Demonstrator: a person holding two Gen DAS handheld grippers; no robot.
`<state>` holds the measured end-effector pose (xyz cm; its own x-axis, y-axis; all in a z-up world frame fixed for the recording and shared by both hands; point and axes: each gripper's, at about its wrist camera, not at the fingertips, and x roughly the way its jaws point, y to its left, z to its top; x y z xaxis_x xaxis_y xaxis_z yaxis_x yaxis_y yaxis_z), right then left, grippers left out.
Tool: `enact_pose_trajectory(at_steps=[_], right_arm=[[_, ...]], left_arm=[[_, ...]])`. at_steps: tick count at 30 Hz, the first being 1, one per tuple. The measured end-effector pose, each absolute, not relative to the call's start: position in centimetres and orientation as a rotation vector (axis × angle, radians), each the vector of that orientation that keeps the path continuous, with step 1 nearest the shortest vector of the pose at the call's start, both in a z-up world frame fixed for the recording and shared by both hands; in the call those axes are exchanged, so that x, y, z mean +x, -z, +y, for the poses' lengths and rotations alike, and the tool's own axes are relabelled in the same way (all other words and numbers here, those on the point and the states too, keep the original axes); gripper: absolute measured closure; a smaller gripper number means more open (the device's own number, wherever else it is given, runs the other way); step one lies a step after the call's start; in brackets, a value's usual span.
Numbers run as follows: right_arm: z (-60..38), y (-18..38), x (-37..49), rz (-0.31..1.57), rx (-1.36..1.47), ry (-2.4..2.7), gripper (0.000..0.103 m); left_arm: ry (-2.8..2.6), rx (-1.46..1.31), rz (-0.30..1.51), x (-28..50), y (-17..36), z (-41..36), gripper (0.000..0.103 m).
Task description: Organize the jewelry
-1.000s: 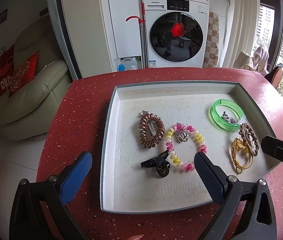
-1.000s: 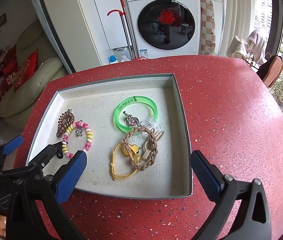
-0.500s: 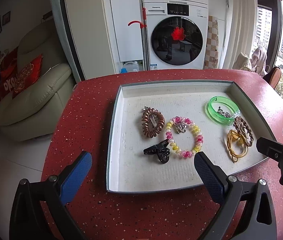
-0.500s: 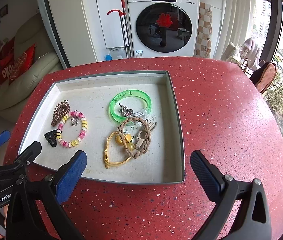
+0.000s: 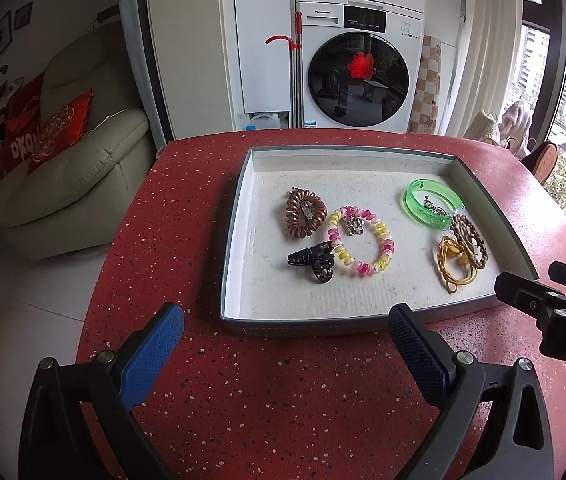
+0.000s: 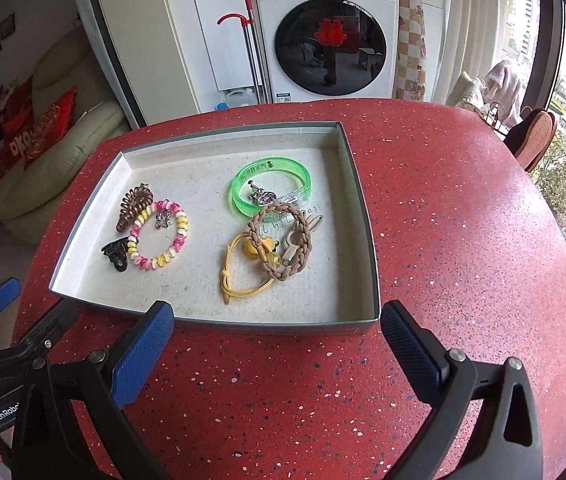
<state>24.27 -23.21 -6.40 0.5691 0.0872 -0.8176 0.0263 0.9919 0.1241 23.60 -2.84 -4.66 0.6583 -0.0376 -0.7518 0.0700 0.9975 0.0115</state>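
Note:
A grey tray (image 5: 230,276) (image 6: 369,240) on the red table holds jewelry: a brown coil hair tie (image 5: 305,213) (image 6: 134,207), a pink-yellow coil bracelet (image 5: 363,240) (image 6: 159,240), a black claw clip (image 5: 315,261) (image 6: 117,254), a green bangle (image 5: 431,202) (image 6: 271,190), a braided brown bracelet (image 5: 469,236) (image 6: 283,240) and a yellow cord (image 5: 453,266) (image 6: 239,272). My left gripper (image 5: 283,344) is open and empty before the tray's near edge. My right gripper (image 6: 277,340) is open and empty there too.
The red speckled table (image 6: 463,240) runs wide to the right of the tray. A beige sofa (image 5: 71,176) stands to the left. A washing machine (image 5: 359,68) stands behind the table. A wicker chair (image 6: 535,140) sits at the far right.
Both grippers have pulled back and up from the tray, which now looks smaller and farther. Both stay open. The jewelry has not moved.

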Motion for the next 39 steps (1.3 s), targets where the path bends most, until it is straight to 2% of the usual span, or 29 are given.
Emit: enact_pose_trajectory(at_steps=[11,28,39], right_arm=[[-22.6,5.3,21.2,0.920,0.122,-0.031,0.000],[-21.3,2.6,14.8,0.715,0.062,0.015,0.000],[-20.5,3.0,11.2,0.634,0.034,0.055,0.000]], left_arm=[[0.046,-0.005,0.866,21.0,5.0,-1.9,0.000],[0.020,0.024,0.718,15.6,3.0,-1.9,0.000],[0.031,0.030,0.647,12.8,2.9,-1.9,0.000]])
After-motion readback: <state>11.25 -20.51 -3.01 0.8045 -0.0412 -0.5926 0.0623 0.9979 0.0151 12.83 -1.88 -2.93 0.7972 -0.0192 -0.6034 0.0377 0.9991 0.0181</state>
